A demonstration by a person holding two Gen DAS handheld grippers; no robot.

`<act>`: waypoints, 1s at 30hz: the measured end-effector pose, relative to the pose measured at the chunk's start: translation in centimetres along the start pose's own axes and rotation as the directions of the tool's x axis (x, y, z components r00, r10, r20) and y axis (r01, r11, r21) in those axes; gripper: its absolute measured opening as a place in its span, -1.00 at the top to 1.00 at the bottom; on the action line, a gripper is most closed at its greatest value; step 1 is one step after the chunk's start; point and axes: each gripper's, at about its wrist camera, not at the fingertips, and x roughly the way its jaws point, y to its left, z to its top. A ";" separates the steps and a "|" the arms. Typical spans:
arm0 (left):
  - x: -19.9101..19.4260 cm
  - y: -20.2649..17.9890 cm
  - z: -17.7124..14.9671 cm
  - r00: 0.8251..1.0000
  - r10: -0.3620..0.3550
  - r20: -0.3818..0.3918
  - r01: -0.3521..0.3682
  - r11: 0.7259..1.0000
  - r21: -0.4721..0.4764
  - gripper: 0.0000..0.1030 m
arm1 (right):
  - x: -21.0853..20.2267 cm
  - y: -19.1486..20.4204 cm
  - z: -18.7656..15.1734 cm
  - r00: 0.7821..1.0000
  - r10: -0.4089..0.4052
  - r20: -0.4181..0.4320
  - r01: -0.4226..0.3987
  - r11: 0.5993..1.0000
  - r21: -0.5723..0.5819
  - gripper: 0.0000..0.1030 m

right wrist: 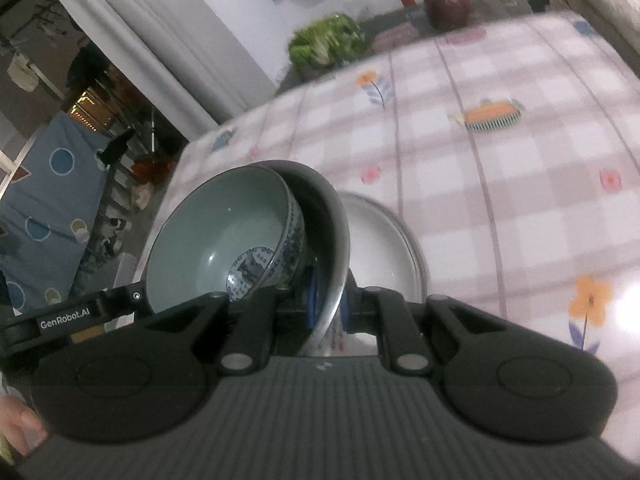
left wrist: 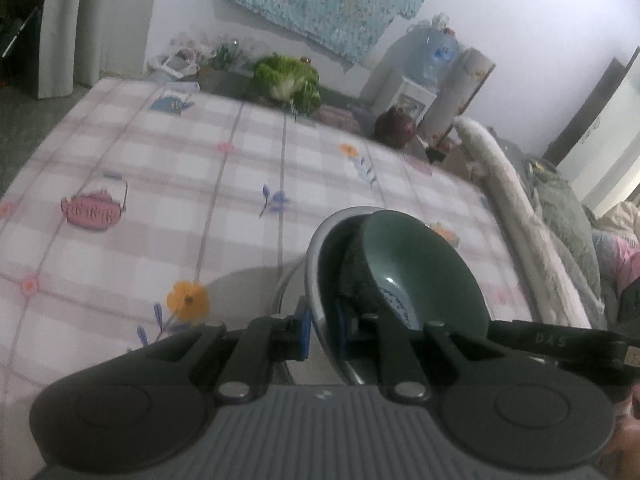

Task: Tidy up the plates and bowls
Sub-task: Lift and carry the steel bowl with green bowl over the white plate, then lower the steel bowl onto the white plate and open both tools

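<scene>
A steel bowl (left wrist: 316,248) (right wrist: 334,216) hangs just above the checked tablecloth, tilted in both views. Inside it leans a green-glazed ceramic bowl (left wrist: 420,264) (right wrist: 216,232) with a blue pattern. My left gripper (left wrist: 322,328) is shut on the steel bowl's rim on one side. On the opposite side my right gripper (right wrist: 330,308) is shut on the same rim. Each view shows part of the other gripper's body beside the ceramic bowl. Below the bowls a pale plate (right wrist: 380,236) (left wrist: 282,300) lies on the cloth.
The table with the pink checked cloth (left wrist: 160,160) stretches ahead. Beyond its far edge lie a leafy cabbage (left wrist: 286,78) (right wrist: 326,40) and a dark red round vegetable (left wrist: 394,126) (right wrist: 446,4). A water jug (left wrist: 434,52) stands by the wall. Bedding (left wrist: 560,220) borders the right side.
</scene>
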 end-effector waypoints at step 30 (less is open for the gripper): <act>-5.8 -2.4 -2.4 0.981 0.100 0.169 -0.126 0.981 0.150 -0.34 | -3.4 -0.8 -2.3 0.980 -0.128 0.149 0.132 0.991 -0.015 -0.27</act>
